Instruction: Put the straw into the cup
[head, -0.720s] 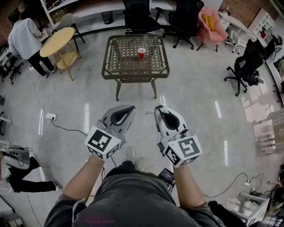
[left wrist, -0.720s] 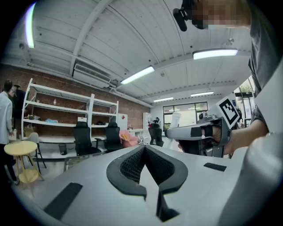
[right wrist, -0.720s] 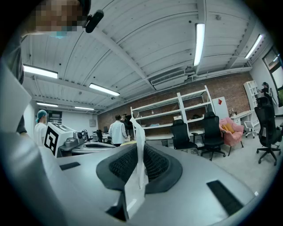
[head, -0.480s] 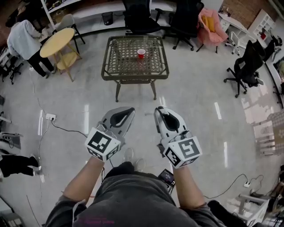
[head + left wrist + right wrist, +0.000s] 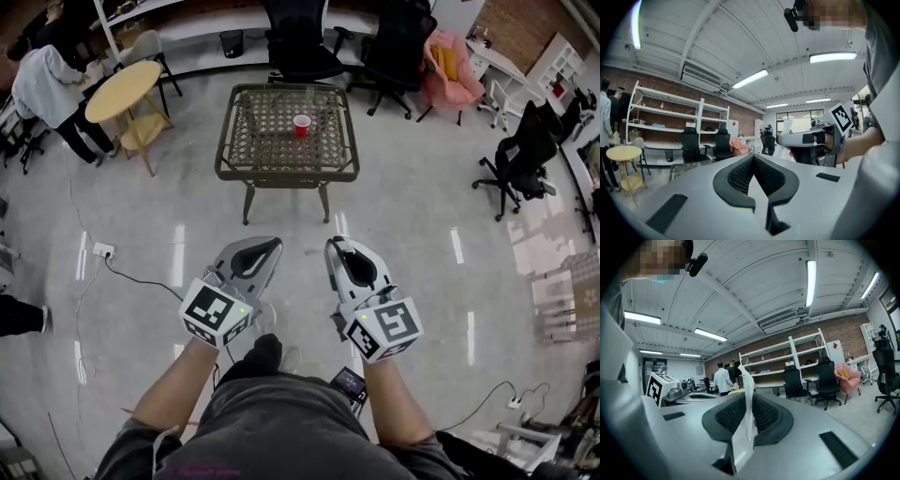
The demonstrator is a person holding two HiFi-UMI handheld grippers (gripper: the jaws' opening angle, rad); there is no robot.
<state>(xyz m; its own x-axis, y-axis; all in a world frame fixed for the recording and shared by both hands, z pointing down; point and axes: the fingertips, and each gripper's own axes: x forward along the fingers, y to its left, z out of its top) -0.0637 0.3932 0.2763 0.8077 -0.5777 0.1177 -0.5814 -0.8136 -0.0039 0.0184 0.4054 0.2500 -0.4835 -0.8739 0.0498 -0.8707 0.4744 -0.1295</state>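
A red cup (image 5: 302,124) stands on the lattice-top table (image 5: 244,159), far ahead of both grippers. My right gripper (image 5: 339,251) is held level at waist height, shut on a white paper-wrapped straw (image 5: 749,394). The straw sticks up from between the dark pads (image 5: 764,416) of the right gripper (image 5: 747,417). My left gripper (image 5: 267,246) is beside it at the same height, its jaws together on nothing. In the left gripper view, nothing lies in the left gripper (image 5: 754,161), and the right gripper (image 5: 806,139) shows at the right.
Bare shiny floor lies between me and the table. A round yellow table (image 5: 122,89) and a person in white (image 5: 42,80) are at the far left. Black office chairs (image 5: 300,37) stand behind the table. A power strip with cable (image 5: 103,250) lies on the floor to the left.
The table and cup sit slightly lower in the head view, so I have come a little closer. A person at the lower left has moved out toward the edge. Both grippers keep their pose.
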